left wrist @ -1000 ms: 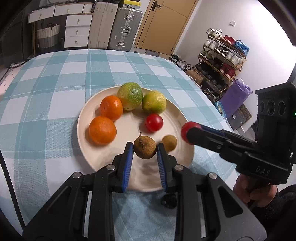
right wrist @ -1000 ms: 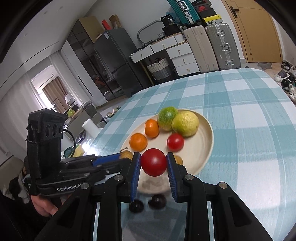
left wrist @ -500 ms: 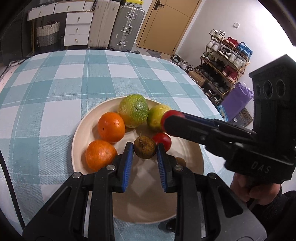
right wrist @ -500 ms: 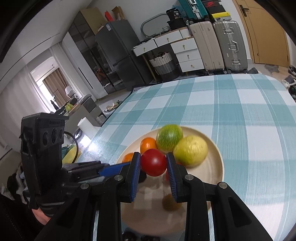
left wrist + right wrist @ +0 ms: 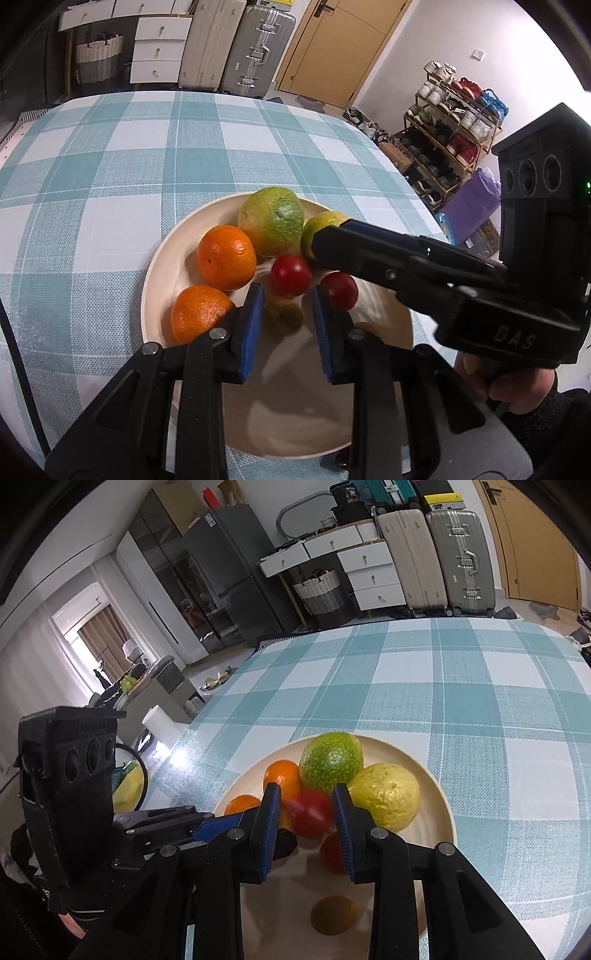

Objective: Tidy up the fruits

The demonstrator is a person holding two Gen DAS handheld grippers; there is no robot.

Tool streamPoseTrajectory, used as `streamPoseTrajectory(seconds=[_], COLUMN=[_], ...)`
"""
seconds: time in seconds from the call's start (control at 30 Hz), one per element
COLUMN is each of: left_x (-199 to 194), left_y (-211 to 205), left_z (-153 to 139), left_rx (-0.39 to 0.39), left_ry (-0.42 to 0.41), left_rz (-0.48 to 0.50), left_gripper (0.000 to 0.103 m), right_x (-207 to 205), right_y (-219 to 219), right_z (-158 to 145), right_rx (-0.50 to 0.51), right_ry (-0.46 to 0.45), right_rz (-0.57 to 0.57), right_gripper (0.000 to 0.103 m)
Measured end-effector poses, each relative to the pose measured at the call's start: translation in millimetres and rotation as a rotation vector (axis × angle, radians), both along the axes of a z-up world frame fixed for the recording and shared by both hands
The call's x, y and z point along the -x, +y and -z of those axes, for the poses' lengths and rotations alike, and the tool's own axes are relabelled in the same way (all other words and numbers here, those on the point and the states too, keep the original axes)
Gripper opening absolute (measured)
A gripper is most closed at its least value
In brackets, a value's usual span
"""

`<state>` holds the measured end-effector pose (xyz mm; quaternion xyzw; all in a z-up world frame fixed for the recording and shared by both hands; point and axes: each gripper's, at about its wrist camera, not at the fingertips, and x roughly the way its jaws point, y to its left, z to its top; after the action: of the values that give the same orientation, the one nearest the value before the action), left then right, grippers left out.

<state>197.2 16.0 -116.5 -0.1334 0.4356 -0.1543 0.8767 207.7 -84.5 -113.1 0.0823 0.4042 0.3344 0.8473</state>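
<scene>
A cream plate (image 5: 159, 266) on the checked tablecloth holds two oranges (image 5: 226, 256), a green citrus (image 5: 271, 220), a yellow-green citrus (image 5: 386, 795), two red tomatoes and small brown fruits. My left gripper (image 5: 286, 314) is open above the plate; a blurred brown fruit (image 5: 284, 314) sits between its fingers, loose. My right gripper (image 5: 306, 812) is open too; a blurred red tomato (image 5: 310, 814) lies between its fingers, with a second tomato (image 5: 332, 853) just below. Another brown fruit (image 5: 334, 914) rests on the plate near the front.
The plate (image 5: 441, 801) sits near the table's near side; checked cloth (image 5: 110, 155) stretches beyond it. Suitcases (image 5: 258, 48), drawers and a shoe rack (image 5: 450, 122) stand past the table's far edge. The right gripper's body (image 5: 461, 280) crosses over the plate's right side.
Both grippers moved forward over the plate and opened. The brown fruit dropped from the left fingers and the red tomato left the right fingers; both are blurred with motion.
</scene>
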Motion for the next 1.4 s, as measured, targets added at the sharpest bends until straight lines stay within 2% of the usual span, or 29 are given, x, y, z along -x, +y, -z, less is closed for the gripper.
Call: streamPoseTrajectory(seconds=[0.03,0.1,0.43,0.83,0.93,0.97,1.03,1.07,1.17,1.27,1.4], left_x=[1.0,2.9,20.5,52.3,60.8,63.6,70.2,72.6,80.8,87.7,94.1], left_y=[-0.5,-1.4,1.9,8.5,8.7,8.0,7.0,6.8,5.2,1.9,0.5], left_z=[-1.2,-4.1,-16.6,-33.5,-37.6,-38.8,-40.5,-40.9,-42.8,-44.8,-48.1], left_rx=[-0.001,-0.009,-0.018,-0.058,-0.066,-0.07,-0.082,-0.088,-0.114,-0.143,-0.163], left_ry=[-0.002,-0.008,-0.03,-0.068,-0.08,-0.083,-0.089,-0.089,-0.093,-0.096,-0.116], left_rz=[0.0,0.001,-0.017,-0.057,-0.066,-0.07,-0.08,-0.085,-0.107,-0.117,-0.145], left_gripper=[0.023,0.024,0.028,0.031,0.038,0.043,0.049,0.051,0.051,0.054,0.073], right_x=[0.0,1.2,17.7,42.0,48.6,51.5,56.1,58.9,66.6,73.2,83.5], right_y=[-1.7,-3.8,-27.1,-43.8,-45.2,-46.2,-48.8,-50.2,-52.5,-54.1,-56.8], right_z=[-1.3,-4.0,-23.8,-34.8,-35.9,-36.4,-37.3,-37.9,-39.2,-38.8,-36.7], right_rx=[-0.006,-0.016,-0.065,-0.058,-0.054,-0.055,-0.057,-0.061,-0.062,-0.061,-0.06], right_ry=[-0.005,-0.011,-0.077,-0.116,-0.121,-0.124,-0.131,-0.136,-0.145,-0.143,-0.148], right_rz=[0.006,0.012,0.071,0.127,0.125,0.126,0.133,0.136,0.137,0.142,0.15], right_gripper=[0.042,0.046,0.049,0.054,0.056,0.058,0.067,0.067,0.069,0.077,0.079])
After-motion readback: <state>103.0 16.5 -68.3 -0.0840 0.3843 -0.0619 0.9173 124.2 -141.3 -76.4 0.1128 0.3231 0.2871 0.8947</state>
